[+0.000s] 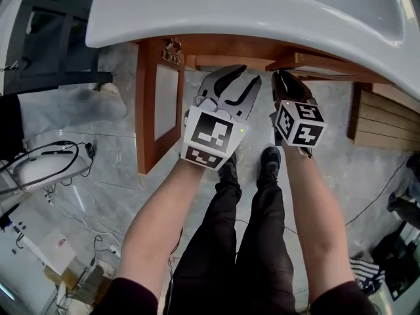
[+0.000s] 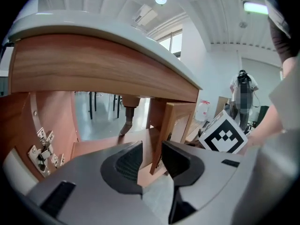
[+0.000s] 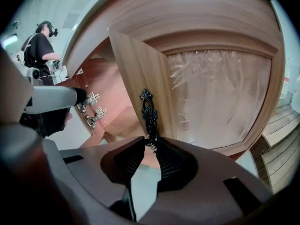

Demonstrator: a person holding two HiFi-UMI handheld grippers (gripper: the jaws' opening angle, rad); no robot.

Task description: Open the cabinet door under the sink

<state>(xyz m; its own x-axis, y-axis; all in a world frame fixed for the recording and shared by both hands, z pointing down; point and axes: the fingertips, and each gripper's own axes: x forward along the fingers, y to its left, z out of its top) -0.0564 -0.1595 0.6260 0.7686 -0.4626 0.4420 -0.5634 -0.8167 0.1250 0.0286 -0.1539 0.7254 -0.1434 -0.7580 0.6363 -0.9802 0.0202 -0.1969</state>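
Under the white sink (image 1: 230, 12), the left cabinet door (image 1: 157, 104) stands swung wide, its metal handle (image 1: 172, 51) at the top edge. My left gripper (image 1: 235, 76) (image 2: 152, 149) is open and holds nothing; it points into the cabinet past the drain pipe (image 2: 127, 118). The right door (image 3: 211, 93) (image 2: 176, 121) is slightly ajar. Its dark ornate handle (image 3: 149, 111) runs down between the jaws of my right gripper (image 3: 149, 144) (image 1: 286, 79), which are shut on the handle's lower end.
Hinges (image 2: 44, 149) (image 3: 93, 107) sit on the cabinet's left inner wall. Wooden slats (image 1: 384, 120) lie on the floor at the right, cables and devices (image 1: 39, 163) at the left. My shoes (image 1: 269, 159) are in front of the cabinet. A person (image 3: 42, 46) stands behind.
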